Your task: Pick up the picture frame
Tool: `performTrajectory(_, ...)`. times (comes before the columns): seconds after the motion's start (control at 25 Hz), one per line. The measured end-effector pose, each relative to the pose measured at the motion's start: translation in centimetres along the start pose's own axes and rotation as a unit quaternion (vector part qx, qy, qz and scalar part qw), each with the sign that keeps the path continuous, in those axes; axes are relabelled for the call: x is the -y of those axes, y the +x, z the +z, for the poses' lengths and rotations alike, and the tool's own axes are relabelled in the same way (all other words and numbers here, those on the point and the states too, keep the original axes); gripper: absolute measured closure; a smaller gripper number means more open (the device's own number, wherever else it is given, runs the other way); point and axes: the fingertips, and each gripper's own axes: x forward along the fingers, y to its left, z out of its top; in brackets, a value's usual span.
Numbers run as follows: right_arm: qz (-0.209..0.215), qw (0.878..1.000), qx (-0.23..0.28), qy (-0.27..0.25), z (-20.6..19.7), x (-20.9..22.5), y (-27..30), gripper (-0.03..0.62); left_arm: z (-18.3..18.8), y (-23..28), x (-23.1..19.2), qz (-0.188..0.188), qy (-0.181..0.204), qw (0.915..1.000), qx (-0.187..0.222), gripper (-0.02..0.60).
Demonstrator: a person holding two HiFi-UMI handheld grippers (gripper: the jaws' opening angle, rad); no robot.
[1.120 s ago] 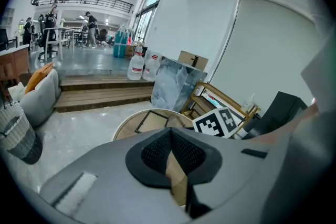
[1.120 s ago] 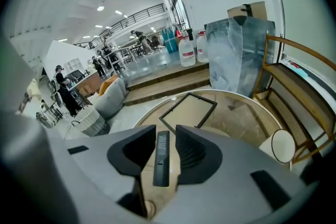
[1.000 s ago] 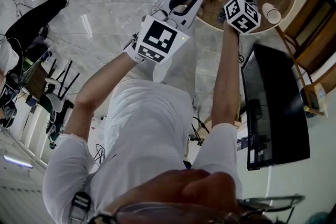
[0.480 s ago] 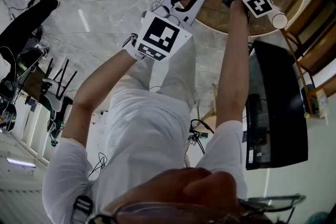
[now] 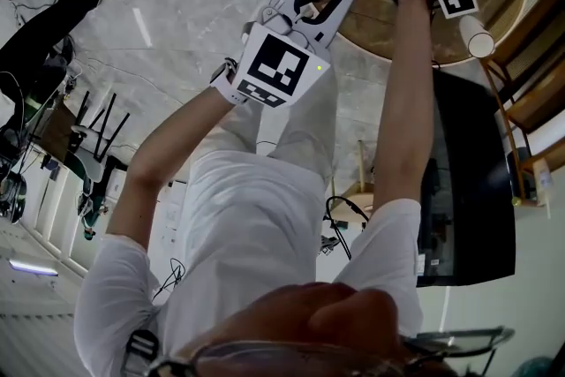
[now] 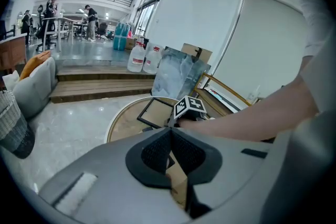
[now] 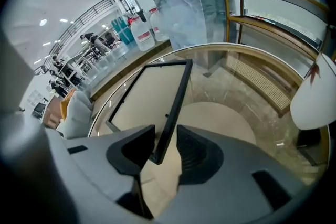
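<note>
Between the jaws of your right gripper (image 7: 165,147), which are opening, sits the black side rail of the picture frame (image 7: 144,94); the pads don't press on it yet. Your left gripper (image 6: 170,149) is closed on nothing, short of the table. Farther out, the frame lies on the round glass table (image 7: 239,113), pale face up. It looks light and stiff but thin-railed and perhaps glazed, so clamp the rail itself near that corner and expect it to swing.
</note>
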Motion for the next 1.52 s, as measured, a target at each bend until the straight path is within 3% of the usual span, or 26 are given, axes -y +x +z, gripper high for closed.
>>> performTrajectory(0.4,-0.038,0.998,-0.014,0.038,-0.1,0.2,0.3,0.48,-0.3,-0.5,-0.2,0.001,0.002,1.0,0.0,0.586)
performTrajectory(0.6,-0.027,0.996,-0.009,0.083,-0.1,0.3,0.0,0.545,-0.3,-0.9,-0.4,0.005,0.003,1.0,0.0,0.586)
performTrajectory(0.88,-0.015,0.994,-0.003,0.106,-0.2,0.6,0.1,0.556,-0.4,-1.3,-0.8,0.006,0.008,1.0,0.001,0.586)
performTrajectory(1.52,0.012,0.999,0.035,0.02,0.3,1.2,-4.2,0.557,-0.2,-2.4,0.3,0.006,0.024,0.9997,-0.001,0.586)
